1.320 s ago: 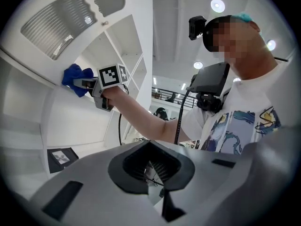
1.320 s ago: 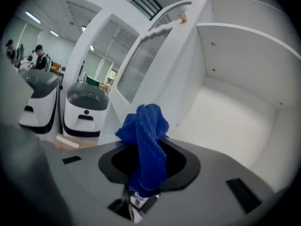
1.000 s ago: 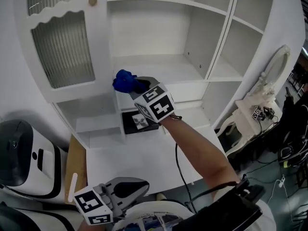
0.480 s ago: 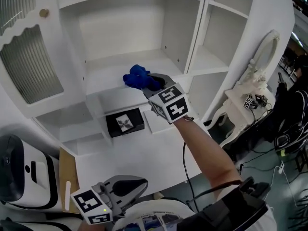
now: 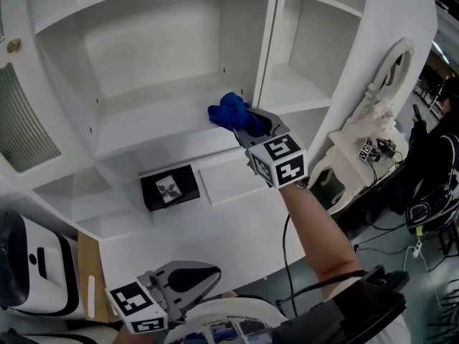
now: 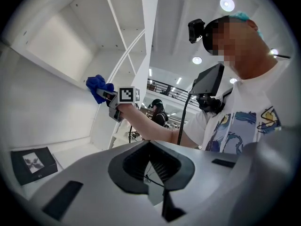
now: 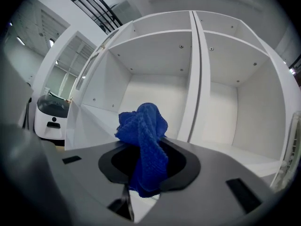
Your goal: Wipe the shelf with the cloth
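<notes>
Your right claw is clamped on the blue cloth, which bunches out ahead of its tips; a second ago that cloth sat over the left part of the shelf, above the black box, and now it sits at the shelf's right end, just beside the upright divider; so you have likely carried one pass across the board, though whether the cloth presses on it is unclear; the back of the shelf probably remains unwiped; your left claw hangs low, closed on nothing.
</notes>
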A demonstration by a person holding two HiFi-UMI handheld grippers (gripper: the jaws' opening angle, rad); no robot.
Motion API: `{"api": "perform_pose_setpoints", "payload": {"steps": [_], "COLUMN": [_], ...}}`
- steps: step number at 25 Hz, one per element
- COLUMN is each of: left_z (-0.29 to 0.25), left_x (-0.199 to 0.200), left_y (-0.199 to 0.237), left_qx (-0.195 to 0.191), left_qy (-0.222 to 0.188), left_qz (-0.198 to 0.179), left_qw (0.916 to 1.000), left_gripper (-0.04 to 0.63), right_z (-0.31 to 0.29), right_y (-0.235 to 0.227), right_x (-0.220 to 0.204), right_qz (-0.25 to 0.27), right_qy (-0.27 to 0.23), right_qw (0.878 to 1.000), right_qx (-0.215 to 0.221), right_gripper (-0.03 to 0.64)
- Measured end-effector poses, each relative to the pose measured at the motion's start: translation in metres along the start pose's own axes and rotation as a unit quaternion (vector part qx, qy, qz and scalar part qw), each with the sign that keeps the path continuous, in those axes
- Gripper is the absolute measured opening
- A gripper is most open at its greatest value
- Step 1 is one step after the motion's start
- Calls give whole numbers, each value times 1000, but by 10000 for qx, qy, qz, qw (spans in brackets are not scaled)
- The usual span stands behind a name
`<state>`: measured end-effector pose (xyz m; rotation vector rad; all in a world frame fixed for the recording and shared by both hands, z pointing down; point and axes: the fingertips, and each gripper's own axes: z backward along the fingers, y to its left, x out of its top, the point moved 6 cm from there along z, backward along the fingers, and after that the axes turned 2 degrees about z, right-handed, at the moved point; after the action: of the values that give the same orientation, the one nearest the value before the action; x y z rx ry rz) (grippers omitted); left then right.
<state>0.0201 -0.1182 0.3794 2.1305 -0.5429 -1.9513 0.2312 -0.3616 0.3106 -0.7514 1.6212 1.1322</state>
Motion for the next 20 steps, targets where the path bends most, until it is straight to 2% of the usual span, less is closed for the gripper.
{"api": "perform_pose_setpoints", "payload": {"steps": [7,15,20], "left_z": [-37,-47,-46], "left_x": [1,-5,-3], "left_y": [7,17,17], "left_qx": [133,639,824], "left_qy": [9,-138,-130], "left_qz": [53,181,165], "left_qw": [9999,9977,9964], "left_gripper": [12,12,12], "right_z": [11,20,20], "right_y": [-2,-11,-11], "right_x": [-8,-32,-67], "right_qz": [472,17,-619], "right_qy": [-188,-494,-239], "right_qw": [9986,9983,9967], "right_qx": [152,314,475], "right_gripper": [130,129,129]}}
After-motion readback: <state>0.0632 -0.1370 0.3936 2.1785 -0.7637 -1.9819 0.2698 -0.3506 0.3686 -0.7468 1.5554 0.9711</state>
